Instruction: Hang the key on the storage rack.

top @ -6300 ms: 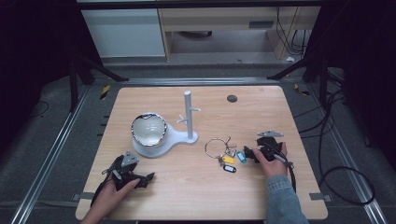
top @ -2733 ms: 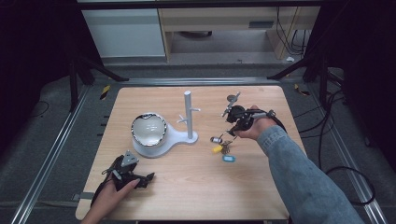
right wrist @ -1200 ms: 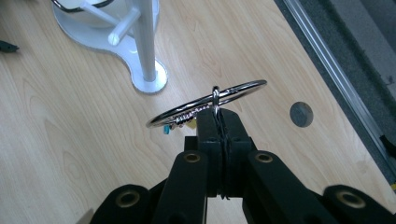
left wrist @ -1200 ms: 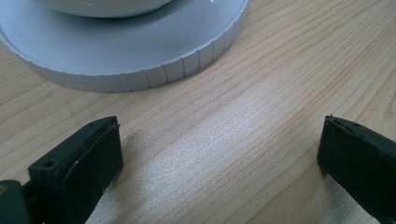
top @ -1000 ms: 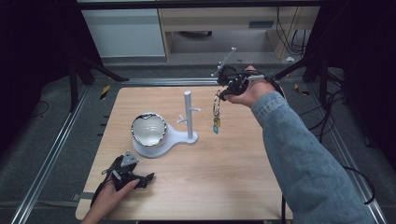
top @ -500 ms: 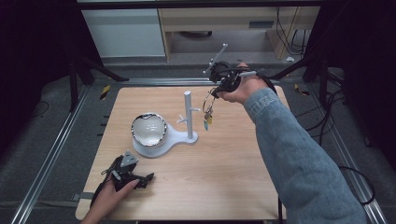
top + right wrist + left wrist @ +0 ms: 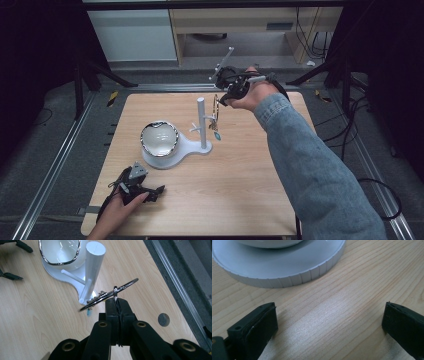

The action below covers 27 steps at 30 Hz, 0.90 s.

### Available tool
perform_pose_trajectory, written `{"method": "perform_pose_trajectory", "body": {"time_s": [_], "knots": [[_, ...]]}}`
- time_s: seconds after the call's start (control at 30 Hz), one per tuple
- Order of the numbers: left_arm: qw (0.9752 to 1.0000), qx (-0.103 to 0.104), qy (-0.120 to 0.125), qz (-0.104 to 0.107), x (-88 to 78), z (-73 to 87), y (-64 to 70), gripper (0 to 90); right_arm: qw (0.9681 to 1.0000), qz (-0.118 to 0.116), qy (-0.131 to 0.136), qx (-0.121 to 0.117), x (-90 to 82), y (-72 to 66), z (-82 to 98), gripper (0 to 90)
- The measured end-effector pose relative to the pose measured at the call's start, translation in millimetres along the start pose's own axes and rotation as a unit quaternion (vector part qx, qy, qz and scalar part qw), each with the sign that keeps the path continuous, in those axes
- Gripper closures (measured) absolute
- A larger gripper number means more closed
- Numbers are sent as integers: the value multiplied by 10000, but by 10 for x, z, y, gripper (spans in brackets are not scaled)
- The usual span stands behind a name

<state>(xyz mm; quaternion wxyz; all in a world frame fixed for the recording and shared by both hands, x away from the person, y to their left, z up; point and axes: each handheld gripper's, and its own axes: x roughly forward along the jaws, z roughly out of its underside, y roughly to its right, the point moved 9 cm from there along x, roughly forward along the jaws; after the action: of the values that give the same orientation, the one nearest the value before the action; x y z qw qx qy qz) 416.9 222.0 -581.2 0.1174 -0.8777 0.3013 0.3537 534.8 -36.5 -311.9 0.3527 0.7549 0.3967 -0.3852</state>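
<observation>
A white stand (image 7: 201, 122) with an upright post (image 7: 93, 265) and short side pegs (image 7: 86, 291) rises from a base that also carries a chrome-rimmed bowl (image 7: 159, 139). My right gripper (image 7: 220, 99) hovers just right of the post, shut on a metal key ring (image 7: 110, 295). Keys and a blue tag (image 7: 216, 122) dangle from the ring beside the right peg. The ring's edge is at the peg's tip; I cannot tell whether the peg passes through it. My left gripper (image 7: 147, 191) rests open on the table at the front left, its jaws (image 7: 329, 322) wide apart just short of the base's rim (image 7: 287, 277).
A small dark round hole (image 7: 163, 319) sits in the wooden tabletop (image 7: 250, 165) near its far right corner. Metal rails (image 7: 70, 145) run along both sides of the table. Cabinets and cables stand behind the far edge.
My right gripper has lifted the key ring off the table and carried it up and left to the stand's post. The left gripper has stayed in place.
</observation>
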Motion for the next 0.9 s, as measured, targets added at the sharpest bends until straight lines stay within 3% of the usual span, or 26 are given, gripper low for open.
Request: {"method": "perform_pose_trajectory", "body": {"time_s": [0.27, 0.43, 0.9], "knots": [[10000, -2, 1, -1, 0, 0, 0, 0, 9999, -85, 4, -107, -4, -106, -51, 890], [10000, -3, 9, 3, 1, -1, 0, 0, 9999, -101, -62, -92, 50, -104, -64, 890], [10000, 1, -1, 1, 0, 0, 0, 0, 9989, -231, -393, -74, 373, -94, -48, 889]]}}
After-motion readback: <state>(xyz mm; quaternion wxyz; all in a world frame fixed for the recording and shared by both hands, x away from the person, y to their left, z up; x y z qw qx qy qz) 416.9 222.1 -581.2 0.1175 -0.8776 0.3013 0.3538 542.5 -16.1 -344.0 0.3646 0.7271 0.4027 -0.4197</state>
